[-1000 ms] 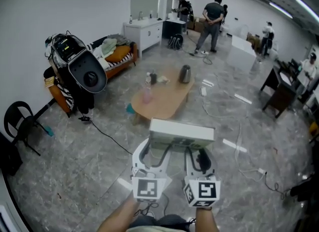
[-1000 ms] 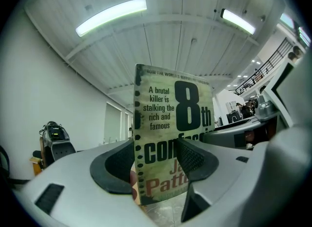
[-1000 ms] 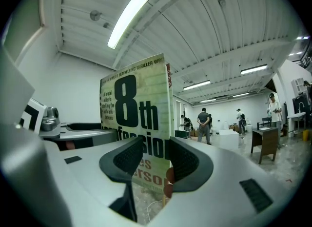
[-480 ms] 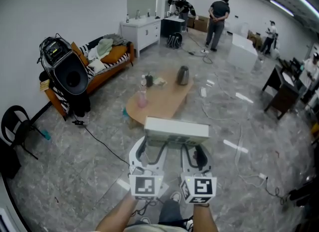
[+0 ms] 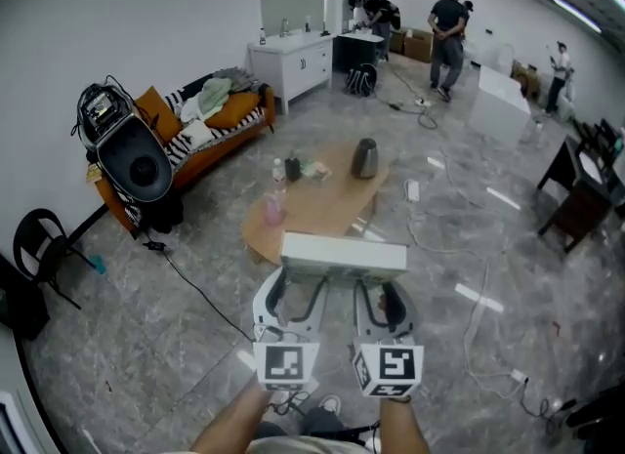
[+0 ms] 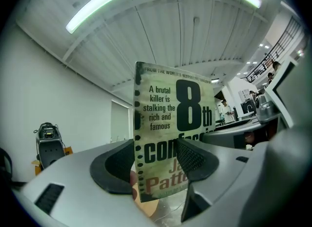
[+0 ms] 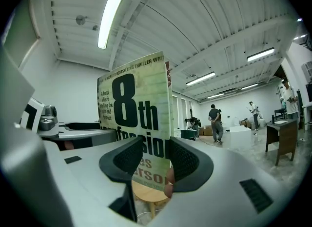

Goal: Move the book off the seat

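Observation:
A thick paperback book (image 5: 344, 253) with a pale green cover and black print is held flat in the air in front of me, above the floor. My left gripper (image 5: 296, 286) is shut on its near left edge and my right gripper (image 5: 383, 288) is shut on its near right edge. In the left gripper view the book (image 6: 171, 138) stands between the dark pads (image 6: 195, 158). The right gripper view shows the book (image 7: 139, 118) clamped between both pads (image 7: 183, 158) too. No seat lies under the book.
A low oval wooden table (image 5: 317, 198) stands just ahead with a kettle (image 5: 364, 158) and a pink bottle (image 5: 274, 207). An orange sofa (image 5: 210, 130) and a speaker (image 5: 137, 159) are at the left, a black chair (image 5: 39, 247) nearer. Cables cross the floor; people stand far back.
I have stepped forward with the book held in both grippers: the wooden table and the sofa now lie closer. The grip on the book is unchanged.

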`<state>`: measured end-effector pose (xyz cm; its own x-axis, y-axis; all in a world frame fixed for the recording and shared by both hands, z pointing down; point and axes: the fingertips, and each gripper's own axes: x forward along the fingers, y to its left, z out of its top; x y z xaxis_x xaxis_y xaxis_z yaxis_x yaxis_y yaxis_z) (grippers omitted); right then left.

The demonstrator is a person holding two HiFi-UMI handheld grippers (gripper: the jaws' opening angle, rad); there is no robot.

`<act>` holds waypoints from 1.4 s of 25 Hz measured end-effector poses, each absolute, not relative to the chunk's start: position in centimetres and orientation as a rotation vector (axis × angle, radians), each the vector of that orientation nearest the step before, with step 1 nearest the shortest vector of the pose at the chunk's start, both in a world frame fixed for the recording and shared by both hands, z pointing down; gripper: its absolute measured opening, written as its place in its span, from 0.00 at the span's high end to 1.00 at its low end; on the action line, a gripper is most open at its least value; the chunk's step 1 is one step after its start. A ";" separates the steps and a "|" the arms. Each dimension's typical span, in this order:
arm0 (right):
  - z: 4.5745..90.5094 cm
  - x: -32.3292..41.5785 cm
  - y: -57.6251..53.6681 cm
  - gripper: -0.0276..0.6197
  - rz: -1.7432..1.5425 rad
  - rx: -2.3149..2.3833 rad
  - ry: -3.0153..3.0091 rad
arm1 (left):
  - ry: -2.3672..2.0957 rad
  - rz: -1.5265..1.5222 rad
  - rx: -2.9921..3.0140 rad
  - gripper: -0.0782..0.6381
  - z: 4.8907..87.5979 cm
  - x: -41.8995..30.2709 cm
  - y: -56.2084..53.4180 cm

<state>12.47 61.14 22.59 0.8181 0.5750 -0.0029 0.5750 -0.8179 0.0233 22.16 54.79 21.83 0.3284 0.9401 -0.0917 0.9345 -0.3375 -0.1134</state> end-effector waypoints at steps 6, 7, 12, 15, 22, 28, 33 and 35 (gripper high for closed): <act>23.0 12.1 65.8 0.69 0.003 3.001 0.900 | -1.752 0.168 -2.561 0.50 22.1 21.6 59.2; 23.1 12.1 66.2 0.69 -0.002 3.008 0.888 | -1.741 0.169 -2.562 0.50 22.1 21.6 59.6; 23.8 12.7 68.5 0.69 0.003 3.019 0.852 | -1.701 0.187 -2.548 0.50 22.6 22.1 61.6; 24.4 13.9 69.6 0.69 0.015 3.022 0.838 | -1.697 0.198 -2.553 0.50 23.1 23.1 62.8; 26.1 16.7 72.8 0.69 0.073 3.023 0.811 | -1.696 0.159 -2.591 0.50 24.9 26.0 65.8; 28.1 21.7 76.3 0.69 0.136 3.022 0.803 | -1.703 0.115 -2.607 0.50 27.0 31.0 69.4; 30.0 27.0 79.9 0.69 0.200 3.031 0.831 | -1.724 0.053 -2.584 0.50 29.0 36.4 73.1; 30.9 29.4 81.4 0.69 0.241 3.035 0.856 | -1.737 0.020 -2.573 0.50 30.1 38.9 74.7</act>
